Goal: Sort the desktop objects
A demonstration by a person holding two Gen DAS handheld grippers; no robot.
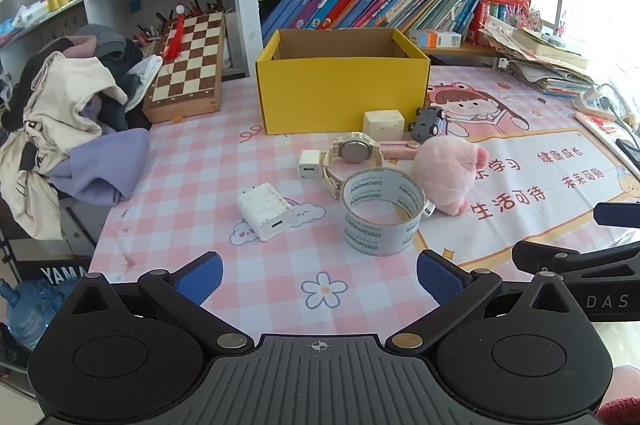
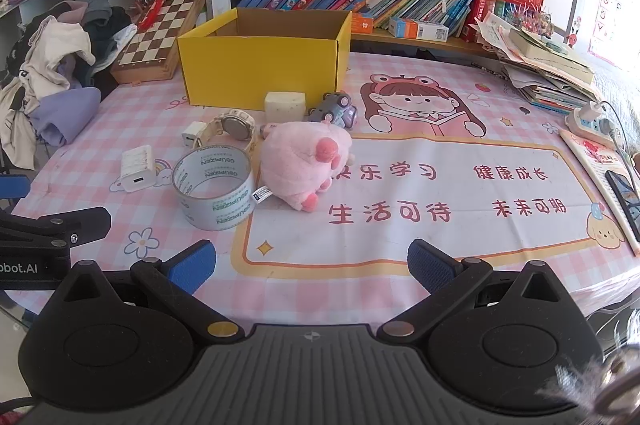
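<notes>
A yellow box (image 1: 342,93) (image 2: 260,73) stands open at the back of the desk. In front of it lie a clear tape roll (image 1: 382,212) (image 2: 214,185), a pink plush pig (image 1: 446,173) (image 2: 304,161), a beige watch (image 1: 352,153) (image 2: 234,129), a large white charger (image 1: 266,211) (image 2: 138,169), a small white charger (image 1: 309,165) (image 2: 192,139), a cream block (image 1: 383,124) (image 2: 285,105), a grey toy car (image 1: 429,123) (image 2: 334,111) and a pink utility knife (image 1: 398,147). My left gripper (image 1: 320,279) is open and empty near the desk's front edge. My right gripper (image 2: 312,265) is open and empty beside it.
A pile of clothes (image 1: 68,129) lies at the left edge. A chessboard (image 1: 188,61) leans behind it. Books (image 1: 360,5) fill the shelf behind the box. Stacked papers (image 2: 540,65), a power strip (image 2: 592,123) and a phone (image 2: 624,189) sit at the right.
</notes>
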